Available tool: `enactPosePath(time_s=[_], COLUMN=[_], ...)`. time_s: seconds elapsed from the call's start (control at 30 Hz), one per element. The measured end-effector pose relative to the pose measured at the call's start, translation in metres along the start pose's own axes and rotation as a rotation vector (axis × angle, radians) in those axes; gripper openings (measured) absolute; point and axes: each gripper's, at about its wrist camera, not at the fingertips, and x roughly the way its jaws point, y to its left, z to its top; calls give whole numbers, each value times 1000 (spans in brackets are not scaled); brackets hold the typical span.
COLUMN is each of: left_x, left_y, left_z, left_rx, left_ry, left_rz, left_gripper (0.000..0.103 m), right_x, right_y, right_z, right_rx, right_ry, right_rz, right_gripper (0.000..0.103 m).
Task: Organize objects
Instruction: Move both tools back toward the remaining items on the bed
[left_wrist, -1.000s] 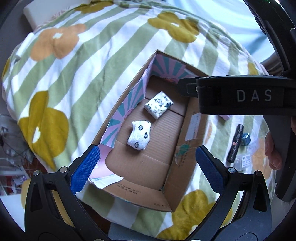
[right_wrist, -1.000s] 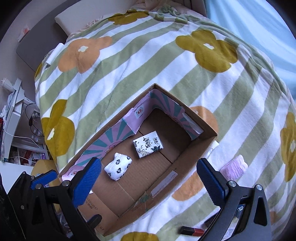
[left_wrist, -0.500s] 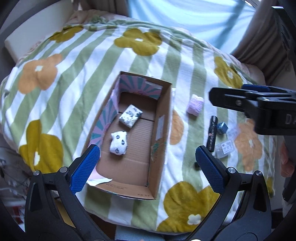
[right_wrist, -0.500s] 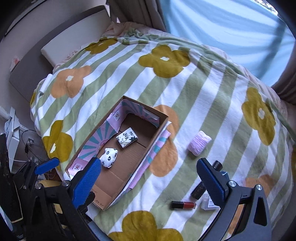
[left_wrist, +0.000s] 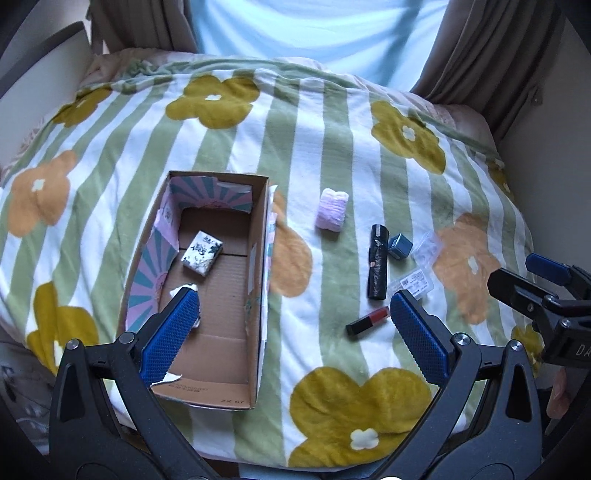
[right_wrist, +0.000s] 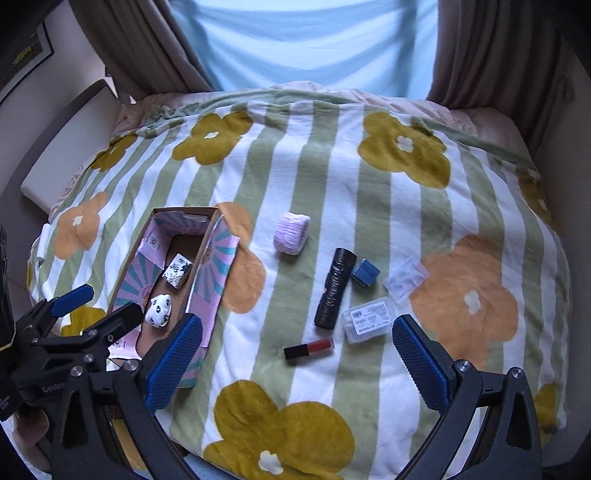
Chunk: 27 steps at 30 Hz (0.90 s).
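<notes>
A bed is covered by a green-and-white striped blanket (right_wrist: 332, 177) printed with large yellow and orange flowers. On its left side sits an open cardboard box (left_wrist: 258, 258), its inner walls lined with pink-and-teal sunburst paper. Inside the box lie a white packet with black print (left_wrist: 202, 253) and, nearer the front, a small white bundle with black spots (right_wrist: 159, 310). The left gripper (left_wrist: 291, 334) hangs above the near end of the box, its blue-padded fingers (left_wrist: 168, 338) spread wide and holding nothing. To the right of the box, loose on the blanket, are a rolled lilac cloth (right_wrist: 291, 233), a black tube (right_wrist: 334, 288) lying lengthwise, a small blue cube (right_wrist: 365, 272) just beside the tube, a red lipstick with a black cap (right_wrist: 309, 348) in front of the tube, a clear labelled case (right_wrist: 367, 319) and a clear plastic packet (right_wrist: 405, 279). The right gripper (right_wrist: 297, 363) hovers above the near edge of the blanket in front of these items, its fingers also spread apart and empty.
</notes>
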Motion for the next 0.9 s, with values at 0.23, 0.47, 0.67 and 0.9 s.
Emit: enactPosePath(time_s=[0.23,0.47,0.67,0.9], left_x=[8,13,36,88], left_y=[-28,-50,-68,-78], left_z=[13,25,47,74], left_rx=[93,182,215,214], left_ry=[23,7,25,59], left_rz=[1,20,0,10], left_gripper=[103,103,103,103], right_x=[-9,-5,12,57], right_y=[-29,-51,-65,-80], right_z=[-11,-11,4,27], right_rx=[60,62,12,-113], right_ry=[-36,-35,-12,0], right_rz=[-45,-49,-32,0], right_gripper=[103,103,103,103])
